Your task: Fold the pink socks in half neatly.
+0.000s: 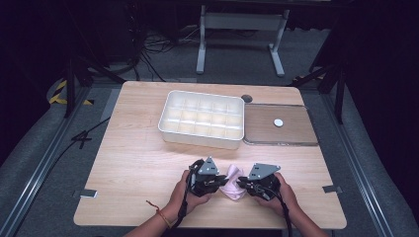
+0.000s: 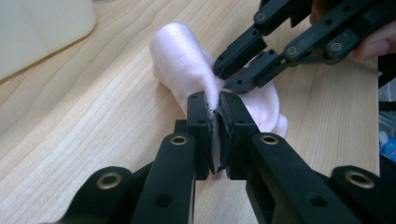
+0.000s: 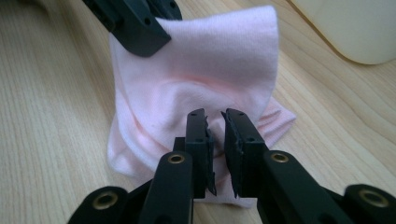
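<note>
While both hands work at the near edge of the table (image 1: 128,148), the pink cloth (image 1: 232,183) sits bunched between the two grippers. Left gripper (image 2: 214,100): jaws clamped tight on a fold of cloth. Right gripper (image 3: 215,116): jaws nearly closed, a narrow gap showing, cloth bunched right at the tips, but I can't tell if the pads press it. Farther back, the white tray (image 1: 165,118) stands with its grid of compartments, all of them bare. Just beside it lies a brown mat (image 1: 291,133) carrying a small white disc (image 1: 278,122).
</note>
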The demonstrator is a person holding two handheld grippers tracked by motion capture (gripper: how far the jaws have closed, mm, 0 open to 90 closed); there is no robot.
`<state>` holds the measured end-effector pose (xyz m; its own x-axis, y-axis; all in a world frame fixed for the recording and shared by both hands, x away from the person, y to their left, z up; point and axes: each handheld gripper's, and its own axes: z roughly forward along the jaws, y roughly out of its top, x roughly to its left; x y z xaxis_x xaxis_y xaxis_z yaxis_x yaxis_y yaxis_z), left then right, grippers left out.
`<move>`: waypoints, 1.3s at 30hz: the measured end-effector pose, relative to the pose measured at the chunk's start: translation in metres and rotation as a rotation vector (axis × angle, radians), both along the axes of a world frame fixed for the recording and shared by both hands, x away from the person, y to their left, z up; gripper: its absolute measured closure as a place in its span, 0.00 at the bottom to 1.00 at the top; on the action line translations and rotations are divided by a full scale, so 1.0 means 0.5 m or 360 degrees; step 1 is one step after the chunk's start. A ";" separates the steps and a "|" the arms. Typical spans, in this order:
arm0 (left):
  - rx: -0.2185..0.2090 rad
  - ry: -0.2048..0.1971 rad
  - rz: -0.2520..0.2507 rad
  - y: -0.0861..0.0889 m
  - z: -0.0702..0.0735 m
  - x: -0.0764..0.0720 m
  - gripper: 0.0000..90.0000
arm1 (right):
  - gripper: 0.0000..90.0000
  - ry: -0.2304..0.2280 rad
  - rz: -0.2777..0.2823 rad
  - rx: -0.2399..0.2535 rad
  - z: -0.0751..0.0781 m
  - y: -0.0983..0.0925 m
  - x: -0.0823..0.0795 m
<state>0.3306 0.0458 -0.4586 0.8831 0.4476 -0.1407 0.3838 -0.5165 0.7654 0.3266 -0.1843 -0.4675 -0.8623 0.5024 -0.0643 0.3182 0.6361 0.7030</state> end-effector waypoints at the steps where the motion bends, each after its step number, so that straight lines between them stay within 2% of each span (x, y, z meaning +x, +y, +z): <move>1: -0.0013 0.0001 -0.0010 -0.004 0.001 -0.001 0.93 | 0.89 -0.0001 -0.0001 0.0003 -0.001 0.001 0.000; 3: 0.0024 -0.0042 -0.0040 -0.013 0.005 -0.005 0.93 | 0.90 -0.0010 0.0000 0.0002 -0.002 0.006 0.001; 5: 0.0026 -0.0050 -0.0042 -0.017 0.005 -0.008 0.93 | 0.90 -0.0013 -0.0013 0.0012 -0.005 0.010 0.002; 7: 0.0071 -0.0077 -0.0040 -0.019 0.007 -0.010 0.93 | 0.87 -0.0026 -0.0013 0.0012 -0.004 0.012 0.003; 10: 0.0068 -0.0074 -0.0018 -0.012 0.008 -0.008 0.93 | 0.83 -0.0030 0.0004 0.0028 -0.002 0.009 0.003; 13: 0.0065 -0.0071 0.0005 -0.003 0.008 -0.003 0.93 | 0.82 -0.0047 -0.0045 0.0058 0.011 -0.013 -0.002; 14: 0.0069 -0.0068 0.0006 0.000 0.009 -0.001 0.93 | 0.81 -0.0047 -0.0057 0.0044 0.011 -0.019 -0.001; 15: 0.0057 -0.0063 0.0013 -0.001 0.009 0.000 0.93 | 0.81 -0.0031 -0.0064 0.0024 0.008 -0.024 -0.001; 18: 0.0041 -0.0075 -0.0010 -0.008 0.010 -0.004 0.92 | 0.82 0.0011 -0.0073 0.0029 -0.003 -0.026 0.001; 21: 0.0063 -0.0096 -0.0053 -0.020 0.011 -0.013 0.92 | 0.84 -0.0008 -0.0064 0.0000 -0.003 -0.017 0.002; 23: 0.0094 -0.0125 -0.0083 -0.028 0.010 -0.018 0.91 | 0.84 -0.0002 -0.0069 0.0010 -0.004 -0.015 0.003; 31: 0.0101 -0.0110 -0.0099 -0.043 0.002 -0.023 0.91 | 0.86 0.0001 -0.0077 0.0021 -0.006 -0.012 0.002; 33: 0.0112 -0.0124 -0.0110 -0.045 0.000 -0.023 0.91 | 0.86 0.0002 -0.0077 0.0026 -0.006 -0.012 0.003; 35: 0.0133 -0.0114 -0.0114 -0.051 -0.006 -0.026 0.90 | 0.85 0.0006 -0.0072 0.0036 -0.007 -0.014 0.004; 36: 0.0161 -0.0129 -0.0129 -0.053 -0.008 -0.026 0.90 | 0.85 0.0007 -0.0076 0.0037 -0.007 -0.015 0.004; 38: 0.0168 -0.0125 -0.0127 -0.058 -0.011 -0.028 0.90 | 0.82 0.0014 -0.0062 0.0040 -0.005 -0.018 0.006; 39: 0.0184 -0.0137 -0.0122 -0.061 -0.012 -0.029 0.90 | 0.82 0.0017 -0.0053 0.0069 0.000 -0.027 0.008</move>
<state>0.3163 0.0154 -0.4646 0.9218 0.3875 -0.0146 0.2757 -0.6283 0.7275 0.3305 -0.1979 -0.4676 -0.8455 0.5329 -0.0329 0.3461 0.5940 0.7262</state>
